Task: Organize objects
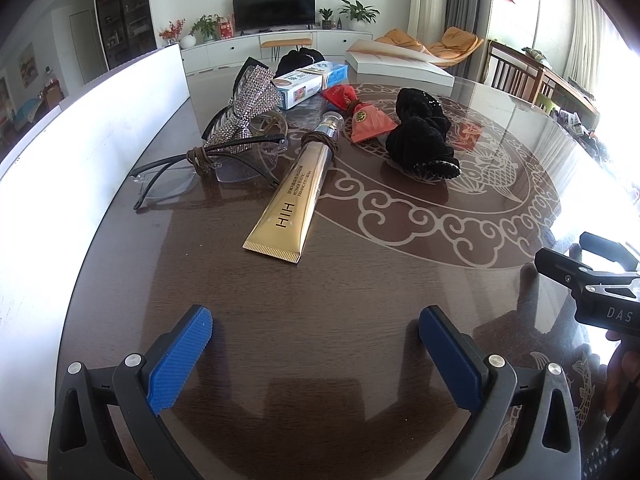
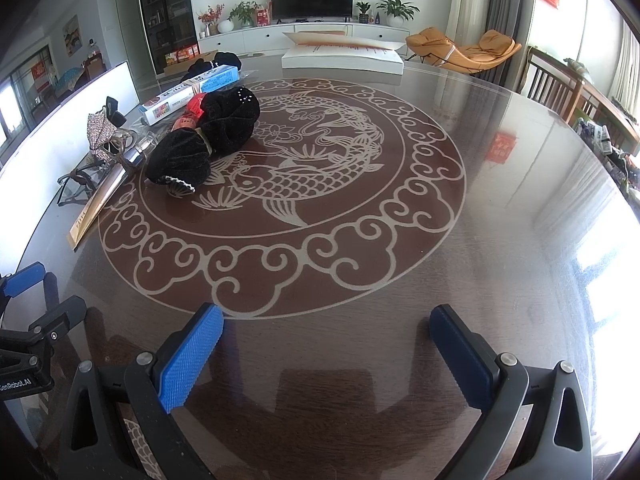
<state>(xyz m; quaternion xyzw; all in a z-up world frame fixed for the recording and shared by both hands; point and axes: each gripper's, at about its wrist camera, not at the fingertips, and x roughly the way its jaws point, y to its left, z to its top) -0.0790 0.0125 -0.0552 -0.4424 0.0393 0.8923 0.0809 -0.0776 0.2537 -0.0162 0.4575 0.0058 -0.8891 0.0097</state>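
A gold cream tube (image 1: 289,196) with a brown hair tie around its neck lies on the dark table ahead of my left gripper (image 1: 316,328), which is open and empty. Clear glasses (image 1: 224,164) with a hair tie, a rhinestone bow (image 1: 250,104), a blue-white box (image 1: 310,82), a red sachet (image 1: 360,118) and a black velvet scrunchie (image 1: 424,136) lie beyond. My right gripper (image 2: 326,332) is open and empty over the fish pattern. The scrunchie (image 2: 208,140), box (image 2: 192,90) and tube (image 2: 100,200) show at its left.
A white panel (image 1: 80,152) stands along the table's left edge. A flat white box (image 1: 400,66) lies at the far side, also in the right wrist view (image 2: 344,58). Wooden chairs (image 2: 560,88) stand at the right. The other gripper's body (image 1: 592,288) shows at the right.
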